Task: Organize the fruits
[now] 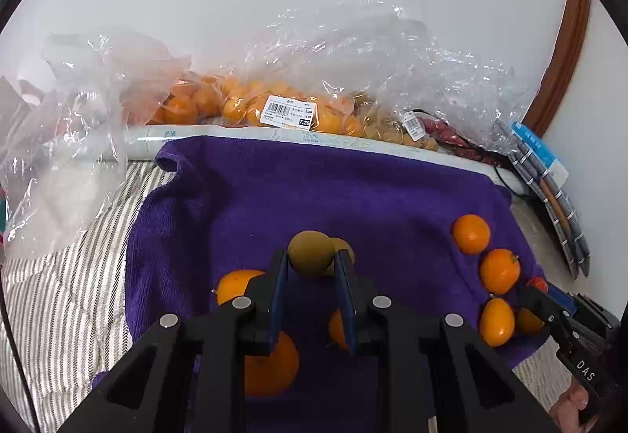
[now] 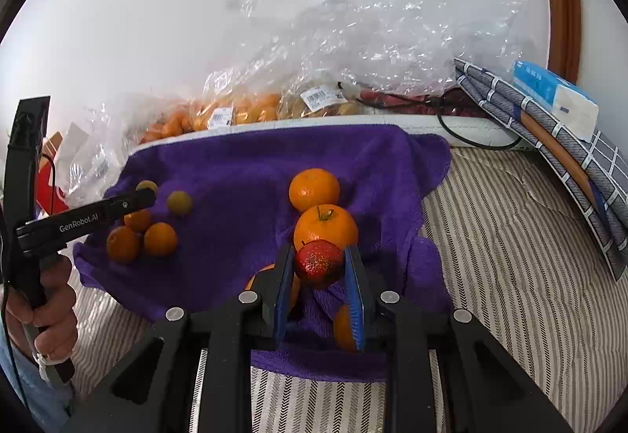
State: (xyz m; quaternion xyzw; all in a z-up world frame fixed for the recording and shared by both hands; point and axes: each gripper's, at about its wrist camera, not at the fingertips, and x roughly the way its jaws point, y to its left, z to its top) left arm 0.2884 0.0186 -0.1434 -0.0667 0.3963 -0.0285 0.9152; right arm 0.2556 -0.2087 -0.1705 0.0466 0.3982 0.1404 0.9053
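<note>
A purple towel (image 1: 353, 189) lies on a striped bed cover. My left gripper (image 1: 311, 260) is shut on a small olive-brown round fruit (image 1: 310, 250); a second such fruit (image 2: 179, 202) lies on the towel. Oranges lie under and beside it (image 1: 271, 364), and a row of oranges (image 1: 471, 233) lies at the towel's right. My right gripper (image 2: 320, 260) is shut on a red strawberry-like fruit (image 2: 318, 263), just in front of two oranges (image 2: 325, 227). The left gripper shows in the right wrist view (image 2: 145, 197) above three small oranges (image 2: 160, 238).
Clear plastic bags of oranges (image 1: 251, 107) and brownish fruit (image 1: 392, 126) lie along the wall behind the towel. A crumpled empty bag (image 1: 74, 142) lies at the left. A folded patterned cloth with a blue-white box (image 2: 557, 95) leans at the right. A black cable (image 2: 471, 138) crosses nearby.
</note>
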